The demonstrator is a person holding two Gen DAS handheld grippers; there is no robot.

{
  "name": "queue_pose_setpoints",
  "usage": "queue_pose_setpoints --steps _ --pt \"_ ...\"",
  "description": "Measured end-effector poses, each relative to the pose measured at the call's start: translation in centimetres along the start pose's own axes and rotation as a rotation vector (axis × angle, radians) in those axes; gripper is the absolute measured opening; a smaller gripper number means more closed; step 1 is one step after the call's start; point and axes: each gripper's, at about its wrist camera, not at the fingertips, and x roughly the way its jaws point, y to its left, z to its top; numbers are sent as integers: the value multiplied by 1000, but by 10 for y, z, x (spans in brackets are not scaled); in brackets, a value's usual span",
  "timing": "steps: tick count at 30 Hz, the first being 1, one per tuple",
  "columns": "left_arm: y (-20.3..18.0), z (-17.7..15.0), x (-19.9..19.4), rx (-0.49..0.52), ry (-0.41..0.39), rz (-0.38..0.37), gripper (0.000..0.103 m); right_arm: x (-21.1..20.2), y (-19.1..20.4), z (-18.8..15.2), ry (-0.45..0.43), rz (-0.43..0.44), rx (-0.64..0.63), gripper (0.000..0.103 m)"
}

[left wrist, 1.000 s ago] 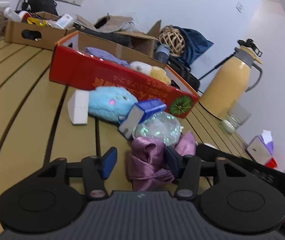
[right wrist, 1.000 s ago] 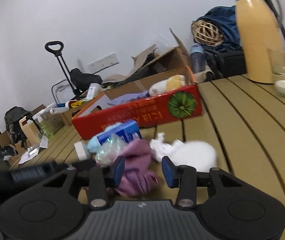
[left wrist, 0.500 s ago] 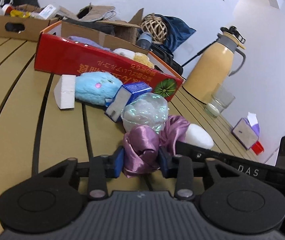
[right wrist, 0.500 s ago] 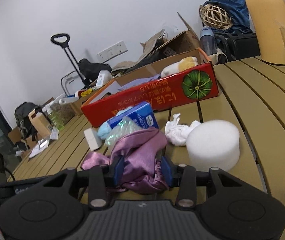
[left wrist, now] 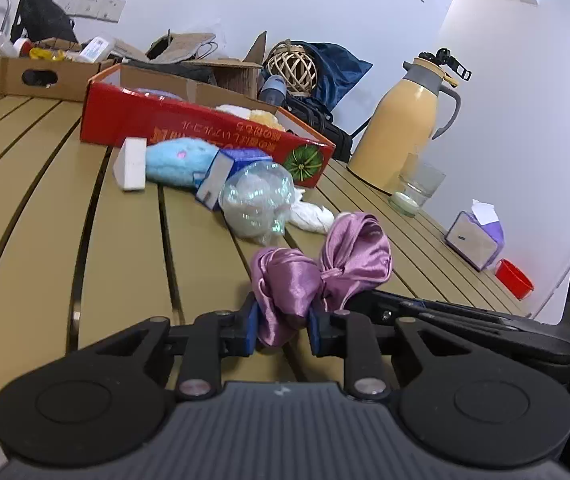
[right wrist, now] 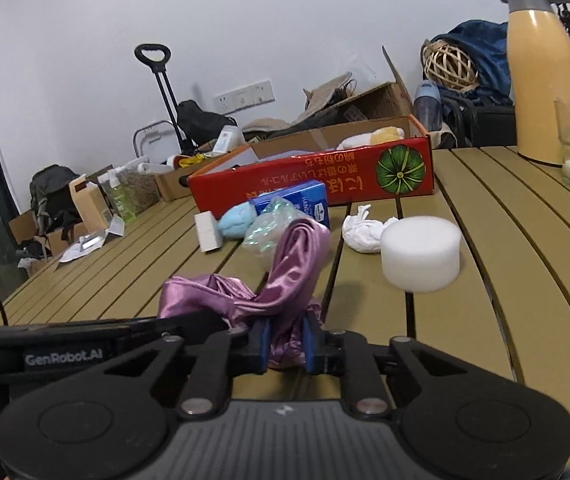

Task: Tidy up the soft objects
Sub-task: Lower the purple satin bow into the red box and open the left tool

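A purple satin cloth (left wrist: 317,276) is held between both grippers above the slatted wooden table (left wrist: 45,240). My left gripper (left wrist: 281,328) is shut on one end of it. My right gripper (right wrist: 285,344) is shut on the other end (right wrist: 285,276). A red cardboard box (left wrist: 205,128) with soft toys inside stands behind. In front of it lie a blue plush (left wrist: 177,162), a crumpled clear bag (left wrist: 257,196), a white cloth (right wrist: 365,230) and a white foam cylinder (right wrist: 421,254).
A blue carton (right wrist: 297,202) and a white foam block (left wrist: 131,164) lie by the plush. A yellow thermos (left wrist: 405,120), a glass candle (left wrist: 415,192), a tissue box (left wrist: 475,236) and a red cup (left wrist: 513,284) stand to the right. Cardboard boxes (left wrist: 41,76) line the far edge.
Both grippers closed on the purple cloth and lifted it back from the pile. The cloth now hangs clear of the clear bag.
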Motion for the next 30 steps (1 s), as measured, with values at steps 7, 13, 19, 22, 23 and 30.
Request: queue_pose_setpoints --steps 7,13,19,22,23,30 --pt "-13 21 -28 12 -55 -27 23 -28 6 2 -31 31 40 5" --pt "8 117 -7 -7 -121 -56 23 -20 10 71 -112 89 0 5" --pt "70 229 83 -111 -36 17 23 88 12 188 -55 95 -65 5" --pt "110 263 133 -153 30 87 23 171 3 237 42 95 -9 5" --pt "121 272 151 -128 58 109 24 196 0 246 66 92 12 5" --pt "159 273 178 -29 78 234 53 332 8 254 300 3 -49 9"
